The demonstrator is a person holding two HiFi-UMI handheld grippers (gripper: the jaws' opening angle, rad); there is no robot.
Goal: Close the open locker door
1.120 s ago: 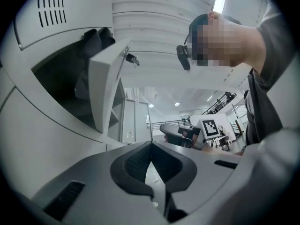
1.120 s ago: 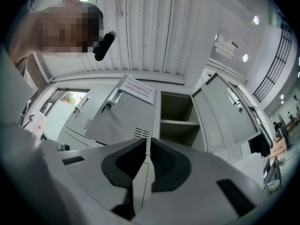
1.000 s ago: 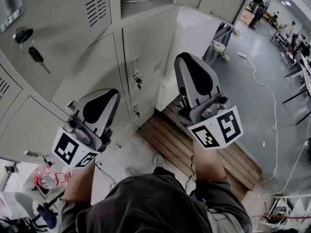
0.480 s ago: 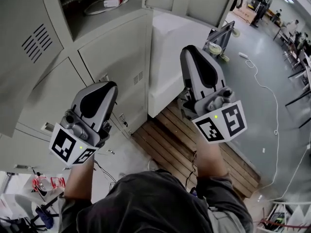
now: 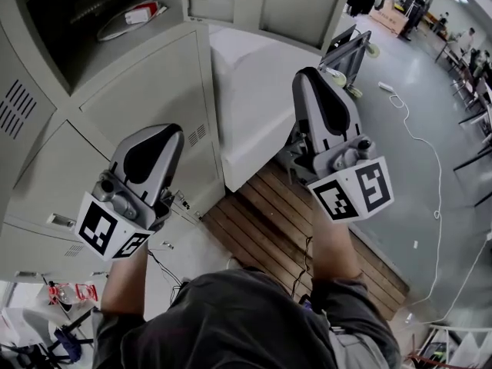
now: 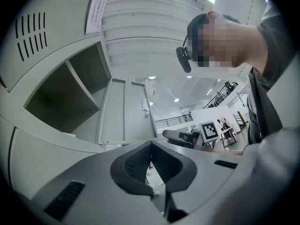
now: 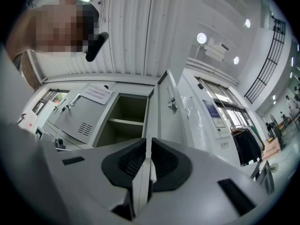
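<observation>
Grey steel lockers (image 5: pixel 146 106) with 1 compartment (image 5: pixel 77 14) standing open and a cable (image 5: pixel 115 28) lying inside. Vented door (image 5: pixel 19 102) swung out, just left of the compartment. Left gripper (image 5: pixel 154 137) is below the compartment, clear of the door, jaws pressed together on nothing. Right gripper (image 5: pixel 314 83) is well right of the compartment, over a white block (image 5: pixel 254 91), jaws likewise closed and empty. Wooden pallet (image 5: pixel 269 221) lies below and right of the compartment.
</observation>
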